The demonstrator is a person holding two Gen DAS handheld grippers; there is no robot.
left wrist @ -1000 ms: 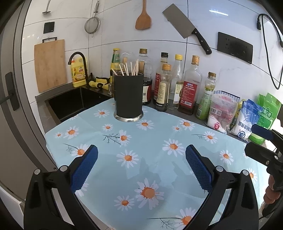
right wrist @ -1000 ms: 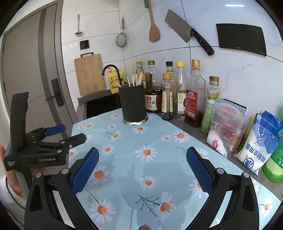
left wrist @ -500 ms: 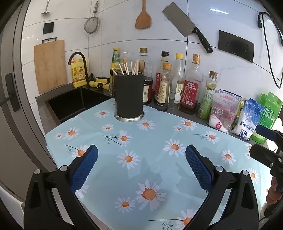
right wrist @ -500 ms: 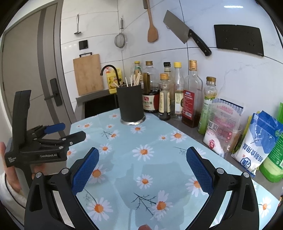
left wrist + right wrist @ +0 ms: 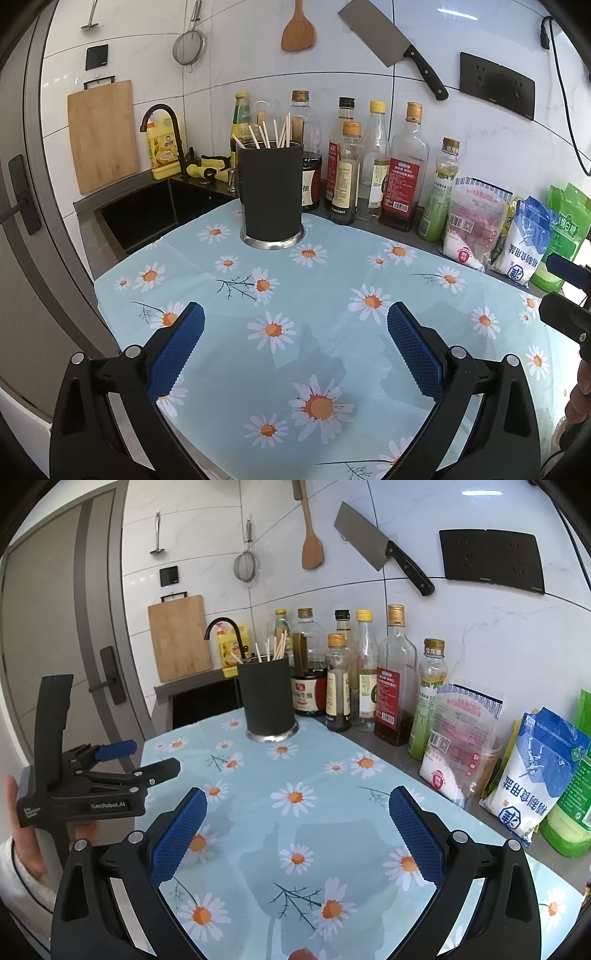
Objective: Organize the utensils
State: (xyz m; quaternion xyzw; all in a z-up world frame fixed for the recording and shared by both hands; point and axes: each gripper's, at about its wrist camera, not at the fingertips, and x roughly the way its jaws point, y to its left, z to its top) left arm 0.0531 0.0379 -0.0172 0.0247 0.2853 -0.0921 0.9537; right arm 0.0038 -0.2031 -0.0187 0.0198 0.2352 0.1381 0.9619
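Both grippers, left point(image 5: 295, 345) and right point(image 5: 297, 829), hover with jaws released and empty over the near worktop point(image 5: 332, 354). Holder point(image 5: 270, 194) with chopsticks point(image 5: 271, 133) stands upright at far edge.

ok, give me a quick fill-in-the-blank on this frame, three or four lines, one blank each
1. The chopsticks stand in a black ____.
2. Both the left tool and the right tool are ____.
3. The cleaver hangs on the ____.
4. The holder stands on a cloth printed with ____.

Missing words: holder; open; wall; daisies
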